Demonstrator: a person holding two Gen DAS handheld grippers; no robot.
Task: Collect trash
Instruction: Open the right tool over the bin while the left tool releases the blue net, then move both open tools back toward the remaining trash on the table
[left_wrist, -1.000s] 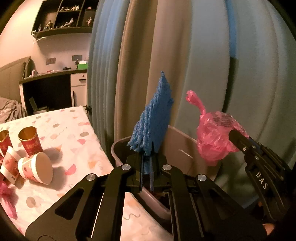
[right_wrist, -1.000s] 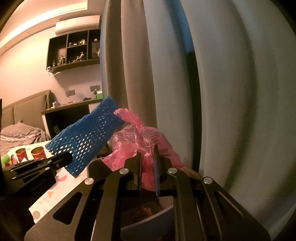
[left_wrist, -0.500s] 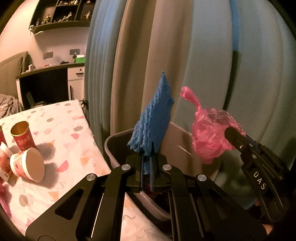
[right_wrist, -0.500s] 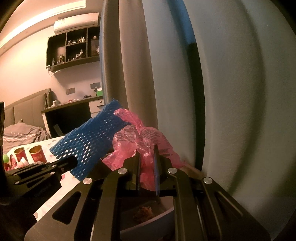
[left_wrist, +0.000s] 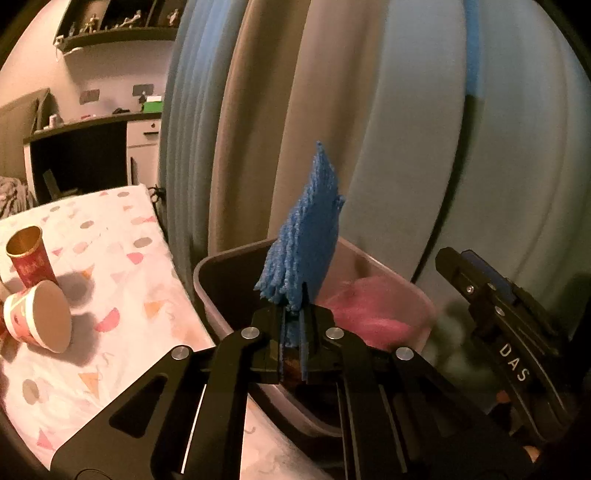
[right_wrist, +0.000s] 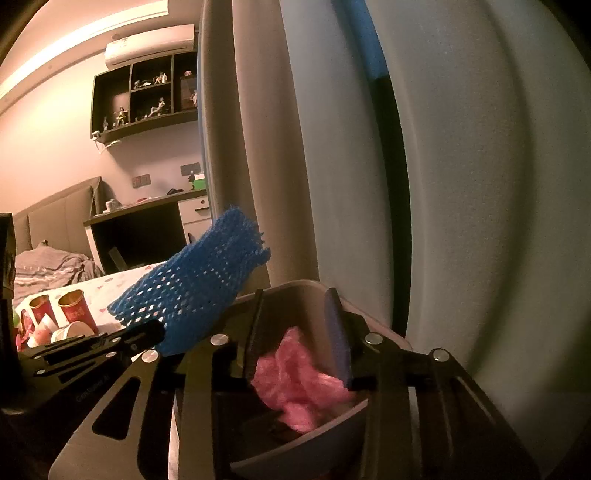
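My left gripper (left_wrist: 293, 314) holds a blue foam net (left_wrist: 310, 236) upright over the grey trash bin (left_wrist: 229, 258). Its jaws are opening, and the net's lower end still sits pinched between them. My right gripper (right_wrist: 295, 295) hangs over the bin's far side with its jaws opening and nothing between them. The pink plastic bag (right_wrist: 299, 373) is below them, blurred, inside the bin (right_wrist: 284, 285). In the left wrist view the pink bag (left_wrist: 365, 306) lies in the bin and the right gripper (left_wrist: 454, 258) is at the right. The net (right_wrist: 199, 280) and left gripper (right_wrist: 155, 330) show at the left of the right wrist view.
A table with a patterned cloth (left_wrist: 110, 258) adjoins the bin on the left. It carries an upright red paper cup (left_wrist: 27, 254), a cup lying on its side (left_wrist: 40, 319) and more litter. Blue and beige curtains (left_wrist: 406, 147) hang right behind the bin.
My right gripper opened and the pink bag dropped from it into the bin. The left gripper still has the blue net and has barely moved.
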